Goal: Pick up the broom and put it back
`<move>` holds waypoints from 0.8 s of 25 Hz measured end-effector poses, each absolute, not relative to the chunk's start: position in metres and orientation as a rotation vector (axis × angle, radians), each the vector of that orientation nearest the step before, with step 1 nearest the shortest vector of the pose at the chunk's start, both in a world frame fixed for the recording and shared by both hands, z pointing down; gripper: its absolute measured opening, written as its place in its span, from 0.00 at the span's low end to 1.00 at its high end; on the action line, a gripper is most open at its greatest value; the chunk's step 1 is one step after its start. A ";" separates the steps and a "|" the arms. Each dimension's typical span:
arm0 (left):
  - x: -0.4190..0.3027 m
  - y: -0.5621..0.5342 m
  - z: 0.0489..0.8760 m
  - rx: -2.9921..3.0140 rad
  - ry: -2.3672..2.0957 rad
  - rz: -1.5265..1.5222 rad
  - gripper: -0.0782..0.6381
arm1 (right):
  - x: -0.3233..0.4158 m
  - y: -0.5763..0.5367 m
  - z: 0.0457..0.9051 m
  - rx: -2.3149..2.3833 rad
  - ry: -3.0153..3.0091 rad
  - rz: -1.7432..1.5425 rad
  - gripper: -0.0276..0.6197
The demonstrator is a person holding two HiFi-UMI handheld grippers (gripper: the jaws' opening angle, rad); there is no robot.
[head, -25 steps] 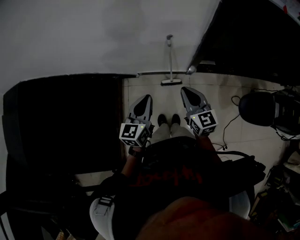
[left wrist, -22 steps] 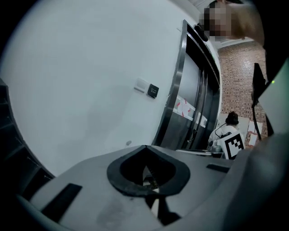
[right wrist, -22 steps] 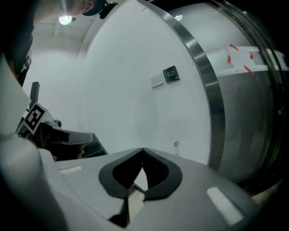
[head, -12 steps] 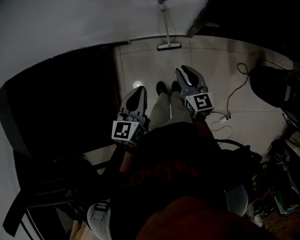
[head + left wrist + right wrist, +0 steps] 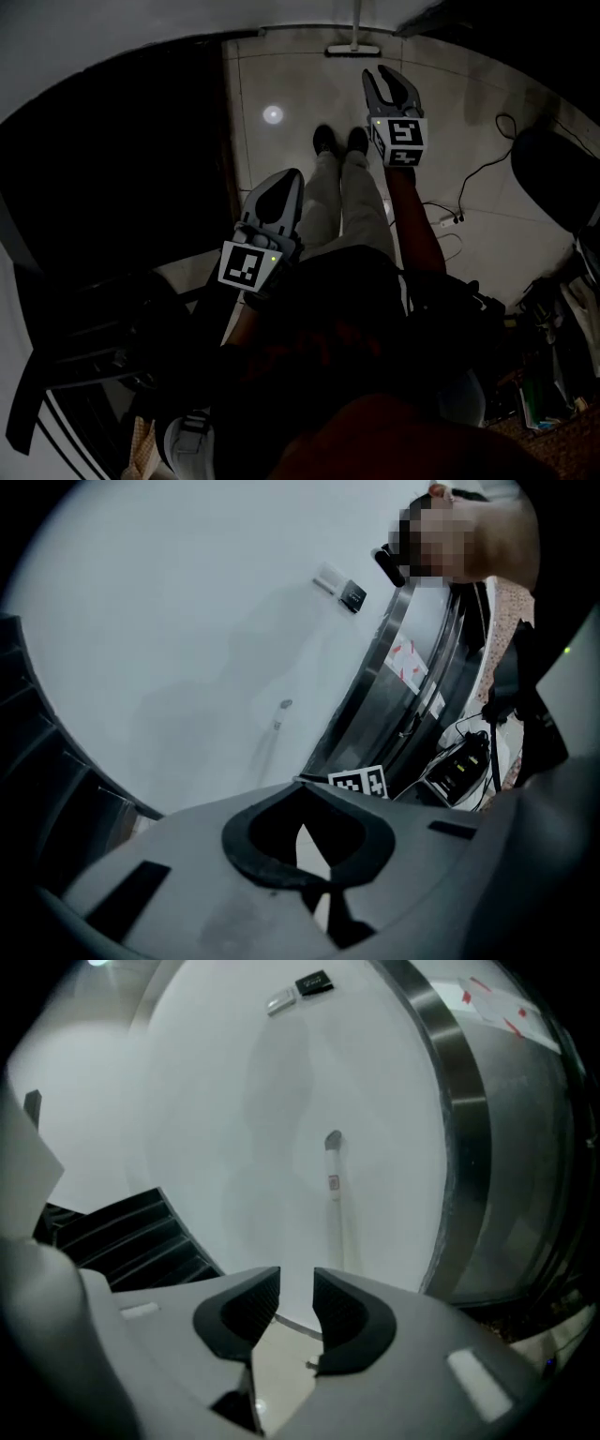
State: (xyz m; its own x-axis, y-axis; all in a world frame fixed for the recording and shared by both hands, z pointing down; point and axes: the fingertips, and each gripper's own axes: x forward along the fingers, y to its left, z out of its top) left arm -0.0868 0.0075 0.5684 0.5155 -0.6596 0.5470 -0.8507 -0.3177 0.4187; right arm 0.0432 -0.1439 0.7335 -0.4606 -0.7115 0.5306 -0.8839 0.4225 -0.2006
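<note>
1. The right gripper (image 5: 295, 1277) has its jaws opening. A clear gap shows between the two dark pads, and nothing stands in it.
2. The left gripper (image 5: 301, 786) has its jaws together with the tips meeting. Only the hollow behind the tips stays open, and it holds nothing.
3. The broom (image 5: 354, 47) stands upright against the white wall, ahead of both grippers and touched by neither. Its head rests on the tiled floor (image 5: 281, 84) just beyond the right gripper's tips, well apart from the left gripper.
4. In the right gripper view the broom's handle rises straight past the gap between the jaws, flat against the wall.
5. The right gripper reaches forward past the person's shoes (image 5: 339, 141), which lie just to its left. The left gripper sits back, close to the person's left leg.
6. Black steps (image 5: 131, 1232) lie to the left of both grippers.
7. A steel-edged frame (image 5: 459, 1147) curves up on the right gripper's right side.
8. A white power strip (image 5: 448, 221) lies on the floor behind and to the right of the right gripper.
</note>
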 end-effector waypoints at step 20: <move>-0.174 0.008 0.593 1.882 -1.450 0.354 0.12 | 0.020 -0.325 0.922 1.246 -1.976 0.602 0.18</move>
State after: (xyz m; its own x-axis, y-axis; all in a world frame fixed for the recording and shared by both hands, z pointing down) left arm -0.1742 0.0081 0.5935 0.3287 -0.7233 0.6073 -0.9216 -0.1052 0.3735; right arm 0.0203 -0.3252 0.9217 -0.2804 -0.5722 0.7707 -0.9048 0.4256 -0.0132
